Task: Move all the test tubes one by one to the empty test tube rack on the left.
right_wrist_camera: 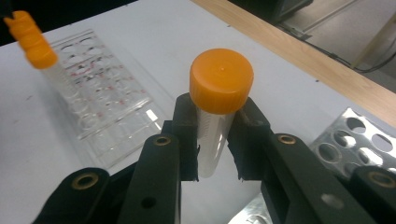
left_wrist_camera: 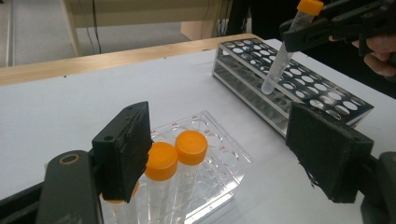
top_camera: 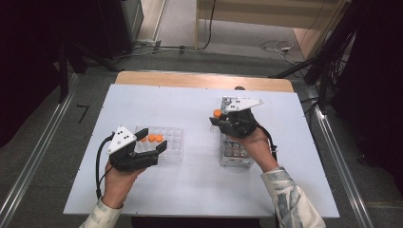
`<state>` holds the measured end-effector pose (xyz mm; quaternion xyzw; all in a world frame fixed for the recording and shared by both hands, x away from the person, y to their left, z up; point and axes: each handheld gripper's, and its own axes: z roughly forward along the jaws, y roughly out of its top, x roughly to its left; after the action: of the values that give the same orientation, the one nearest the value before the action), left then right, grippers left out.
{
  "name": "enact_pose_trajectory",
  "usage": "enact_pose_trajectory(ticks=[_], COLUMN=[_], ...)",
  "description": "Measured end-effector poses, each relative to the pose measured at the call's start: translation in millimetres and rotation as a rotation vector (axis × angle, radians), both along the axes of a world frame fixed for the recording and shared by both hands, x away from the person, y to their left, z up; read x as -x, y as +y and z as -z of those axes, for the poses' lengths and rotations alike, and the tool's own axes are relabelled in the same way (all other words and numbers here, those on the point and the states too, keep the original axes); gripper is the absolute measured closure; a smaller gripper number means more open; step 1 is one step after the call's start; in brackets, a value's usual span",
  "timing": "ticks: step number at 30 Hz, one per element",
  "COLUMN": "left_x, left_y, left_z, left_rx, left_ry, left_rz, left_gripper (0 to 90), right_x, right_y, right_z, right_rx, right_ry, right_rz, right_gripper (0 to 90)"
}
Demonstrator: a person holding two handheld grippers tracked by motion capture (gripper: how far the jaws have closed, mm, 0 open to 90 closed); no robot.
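- The right gripper (top_camera: 219, 119) pinched a tube (right_wrist_camera: 215, 122) just under its orange cap (right_wrist_camera: 221, 87), and the two pads pressed on the clear wall from both sides.
- In the left gripper view this tube (left_wrist_camera: 280, 58) hung tilted above the metal rack (left_wrist_camera: 299, 86), with its pointed tip over the holes near the middle of the rack and not yet inside any hole.
- The rack stood at the right of the table (top_camera: 199, 190), and the right hand (top_camera: 254, 142) was over it.
- The left gripper (top_camera: 142, 154) was spread, with nothing between its pads; it waited at the near edge of the clear tray (top_camera: 171, 142) on the left.
- In this tray stood more capped tubes (left_wrist_camera: 189, 161), close together in the near left part.
- Risk: because the tube was tilted, its tip could hit the metal between two holes and not go in. Then the tube could slip in the pads or turn further.
- Risk: the grip was high, near the cap, so a push from below could easily swing the tube.
- Risk: if the pads let go before the tube sat deep in the hole, it could fall over and roll on the table.
- Risk: the left gripper was very near the standing tubes, so a small move toward them could knock them over.
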<state>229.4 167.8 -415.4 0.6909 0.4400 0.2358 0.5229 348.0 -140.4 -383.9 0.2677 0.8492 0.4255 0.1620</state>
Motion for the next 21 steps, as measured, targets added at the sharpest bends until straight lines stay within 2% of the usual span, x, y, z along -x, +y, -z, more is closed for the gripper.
enact_pose_trajectory(ticks=[7, 11, 21], left_x=[1.1, 2.8, 3.7], left_y=[-5.6, -8.3, -15.9], left_z=[-0.4, -1.7, -1.6], left_rx=[-0.004, -0.004, -0.009], left_ry=[-0.001, -0.009, -0.005], left_rz=[0.013, 0.023, 0.041], left_gripper=[22.9, 23.4, 23.4], right_x=[16.6, 24.8, 40.8], right_y=[7.8, 9.4, 16.8], right_z=[10.4, 17.0, 16.8], right_rx=[0.014, -0.003, -0.016], right_ry=[0.016, 0.019, 0.014], right_rz=[-0.054, -0.075, -0.127], right_gripper=[71.5, 71.5, 71.5])
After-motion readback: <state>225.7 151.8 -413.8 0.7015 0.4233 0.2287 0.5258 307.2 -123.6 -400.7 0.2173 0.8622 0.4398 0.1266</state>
